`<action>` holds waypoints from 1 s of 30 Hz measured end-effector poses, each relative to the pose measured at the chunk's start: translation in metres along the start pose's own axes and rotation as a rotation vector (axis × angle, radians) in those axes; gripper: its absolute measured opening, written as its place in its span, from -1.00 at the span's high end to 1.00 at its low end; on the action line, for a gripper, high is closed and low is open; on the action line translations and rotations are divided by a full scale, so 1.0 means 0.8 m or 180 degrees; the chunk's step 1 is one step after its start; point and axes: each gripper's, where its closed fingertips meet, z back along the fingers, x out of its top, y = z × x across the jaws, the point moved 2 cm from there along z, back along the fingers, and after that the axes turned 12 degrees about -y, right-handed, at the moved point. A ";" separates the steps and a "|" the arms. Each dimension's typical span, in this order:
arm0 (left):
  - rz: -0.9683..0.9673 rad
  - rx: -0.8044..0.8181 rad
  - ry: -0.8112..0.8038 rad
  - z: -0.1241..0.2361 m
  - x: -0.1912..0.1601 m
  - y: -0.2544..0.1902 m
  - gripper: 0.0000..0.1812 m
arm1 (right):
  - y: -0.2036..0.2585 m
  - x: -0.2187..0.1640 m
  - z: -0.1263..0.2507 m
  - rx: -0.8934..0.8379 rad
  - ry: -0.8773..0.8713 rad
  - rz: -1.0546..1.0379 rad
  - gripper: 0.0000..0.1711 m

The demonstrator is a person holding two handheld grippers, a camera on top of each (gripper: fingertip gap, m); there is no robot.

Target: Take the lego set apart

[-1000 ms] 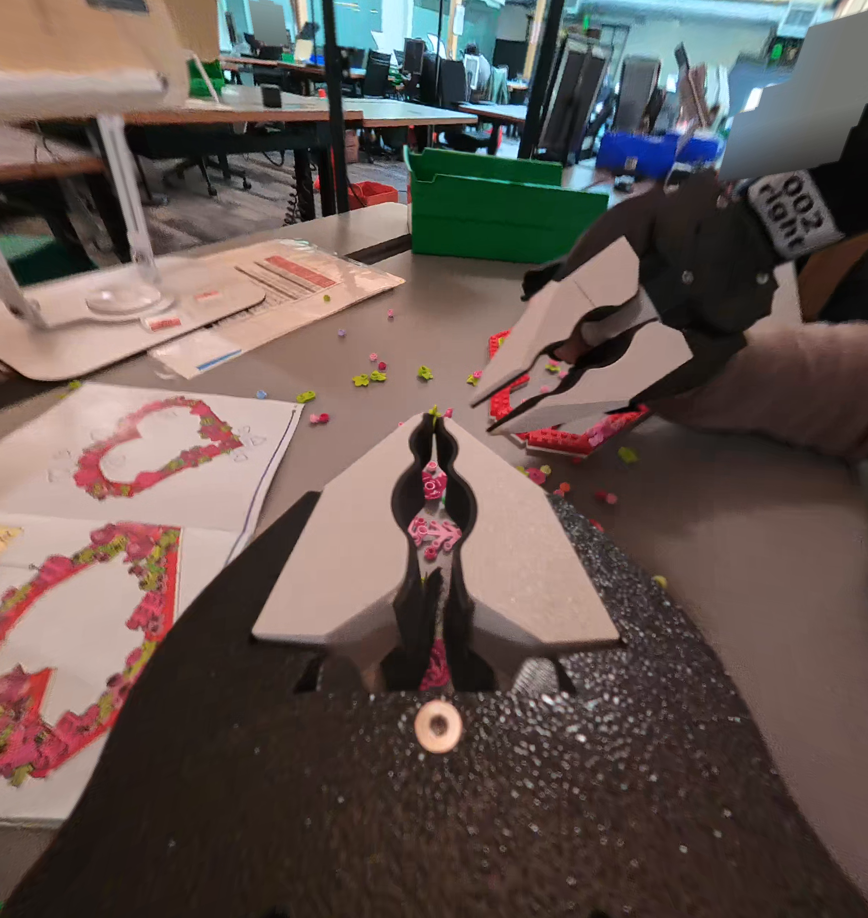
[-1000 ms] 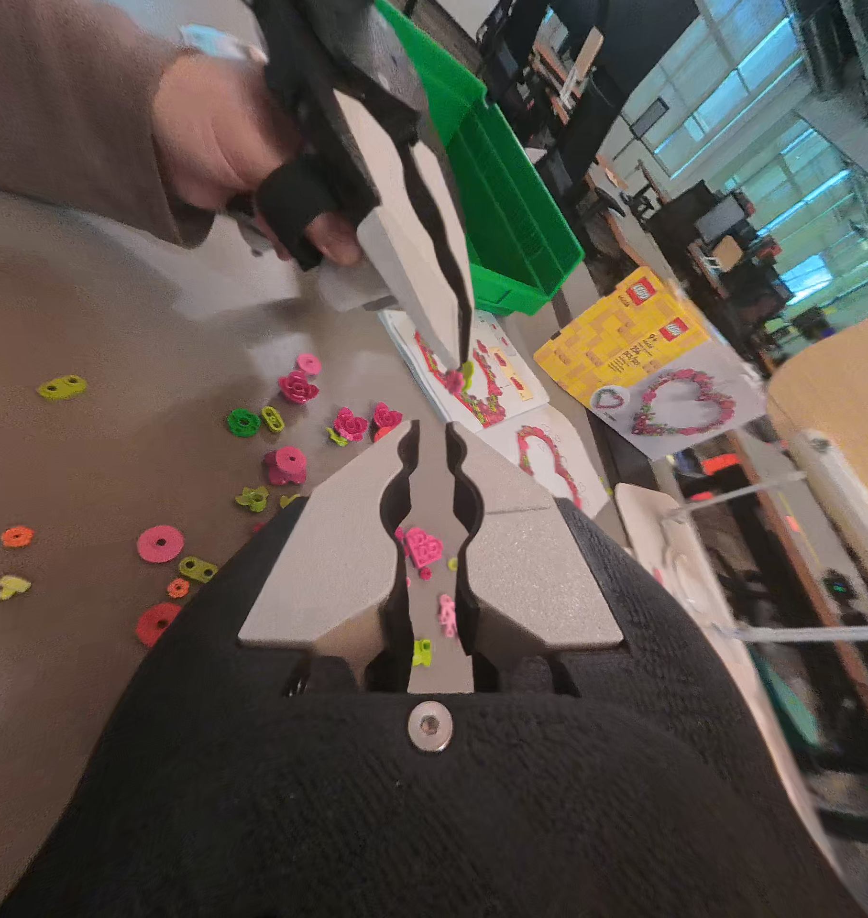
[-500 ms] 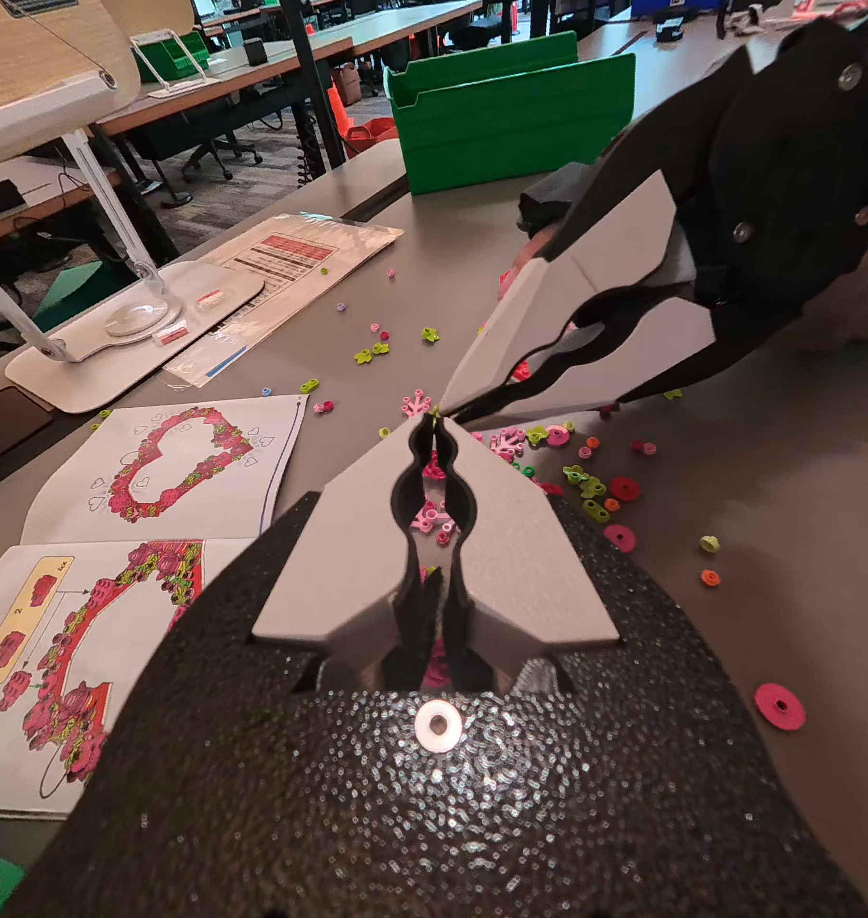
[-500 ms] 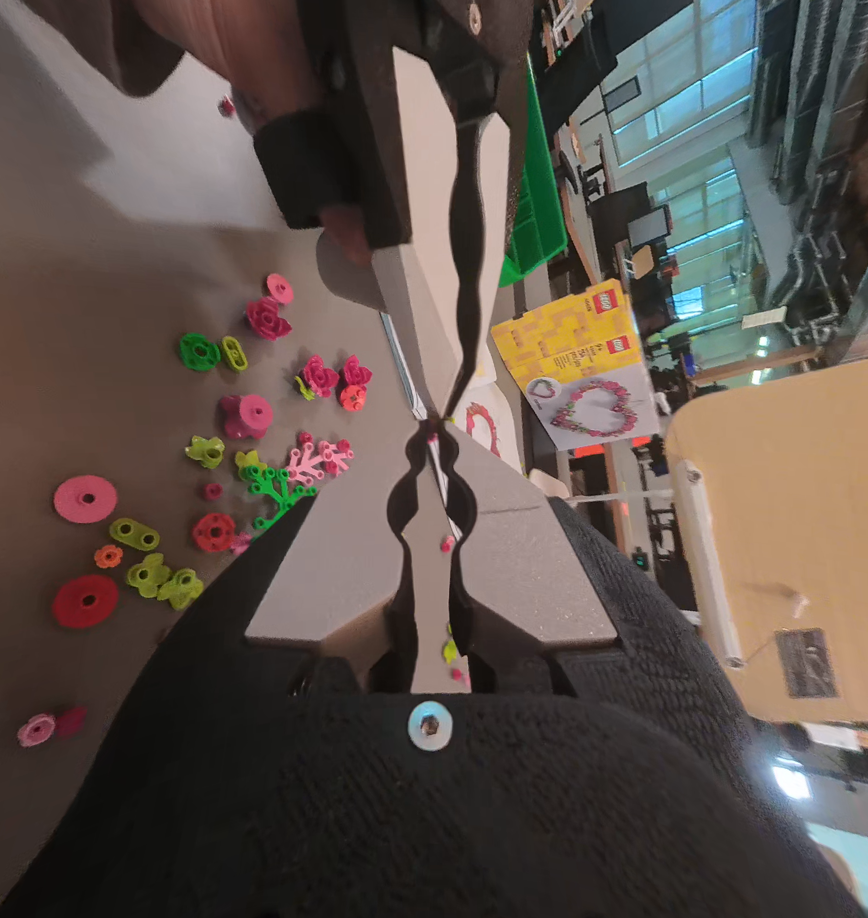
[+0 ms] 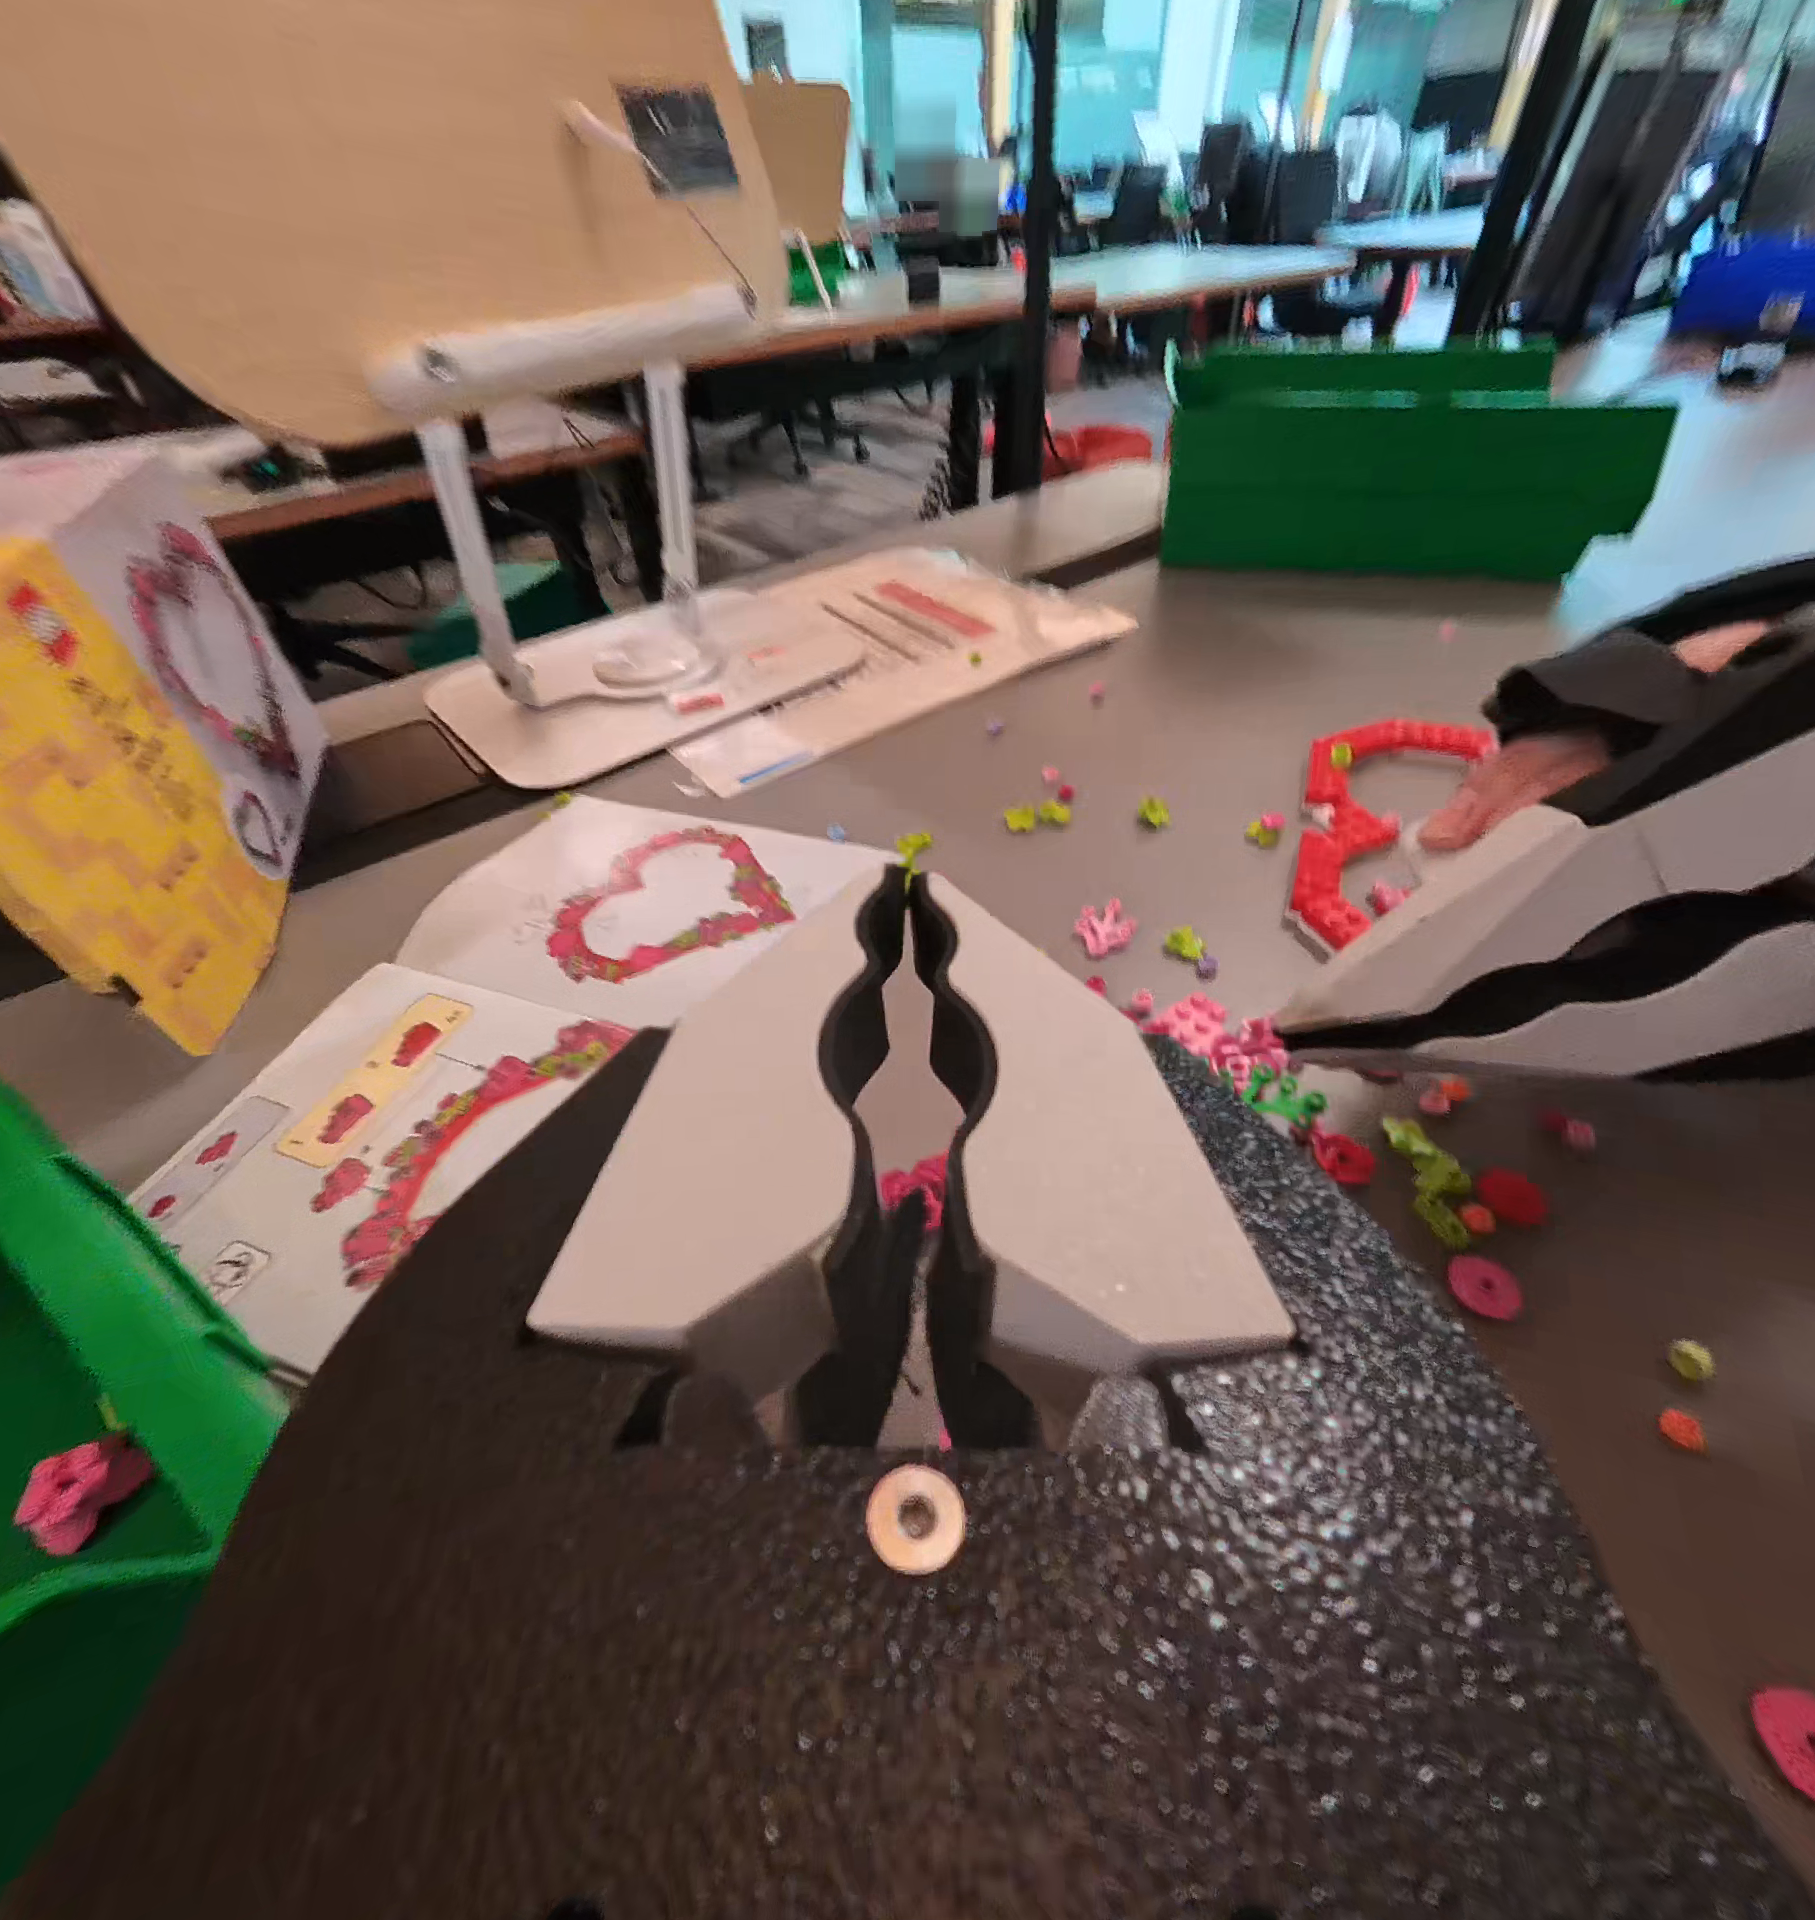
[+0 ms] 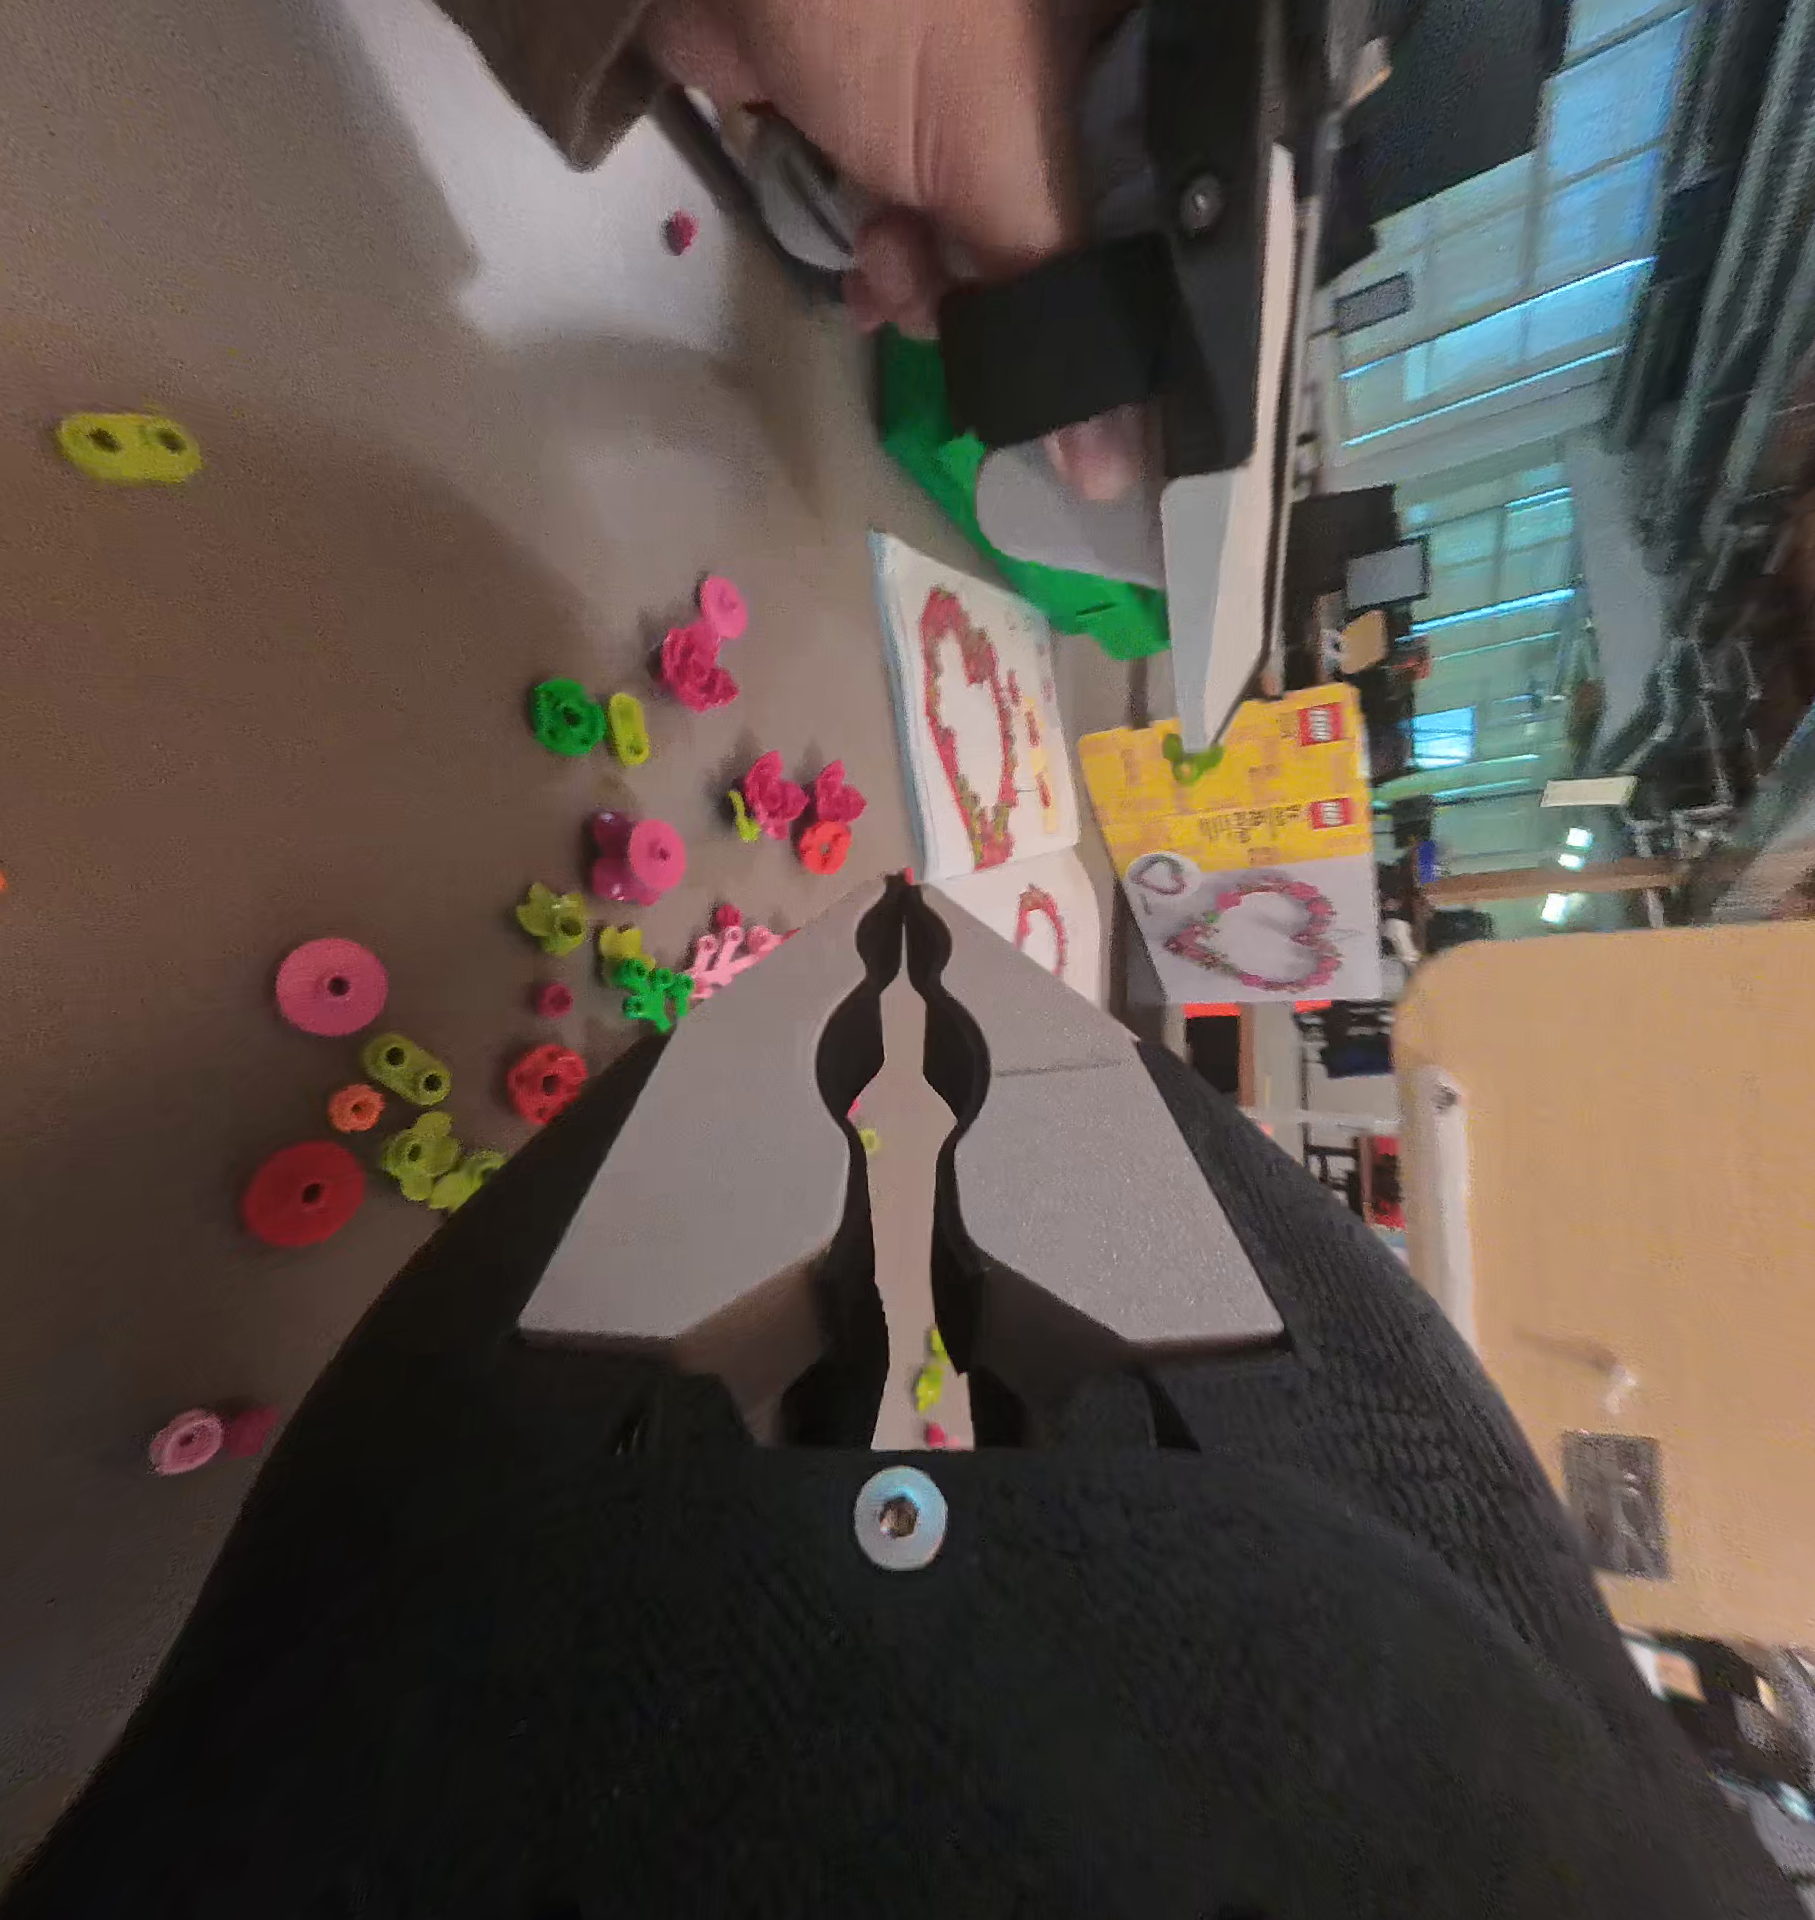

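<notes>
A small lime-green leaf piece point(image 5: 913, 847) is pinched at the left gripper point(image 5: 908, 883) tips, frame centre. The right gripper point(image 6: 901, 891) is closed on a pink cluster point(image 5: 1230, 1044), centre right. The leaf should be released gently into the green bin point(image 5: 72, 1351), lower left.

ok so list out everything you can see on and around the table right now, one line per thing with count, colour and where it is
lime green leaf piece: one, pinched at the left gripper's tips
red heart frame: one, red, on the table beyond the right gripper
loose lego pieces: many, pink, red, lime, green and orange, scattered on the grey table
instruction booklet: one, white with pink heart pictures, open, left of the pieces
lego box: one, yellow and white, far left
green bin: one, far table edge
near green bin: one, lower left, a pink piece inside
lamp base: one, white, behind the booklet
left gripper: grey fingers, shut on the leaf
right gripper: grey fingers, tips closed on a tiny pink piece
</notes>
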 end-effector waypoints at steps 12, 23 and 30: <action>0.0048 0.1955 0.1020 0.123 0.045 0.213 0.58 | 0.012 -0.007 0.035 -0.0454 0.0142 -0.1507 1.00; 0.1986 0.1444 0.2070 0.141 0.002 0.219 0.15 | -0.015 -0.019 0.049 -0.0907 -0.0388 -0.2493 1.00; 0.3013 0.1323 0.2353 0.161 0.007 0.206 -0.10 | -0.034 -0.021 0.067 -0.1107 -0.0560 -0.2598 1.00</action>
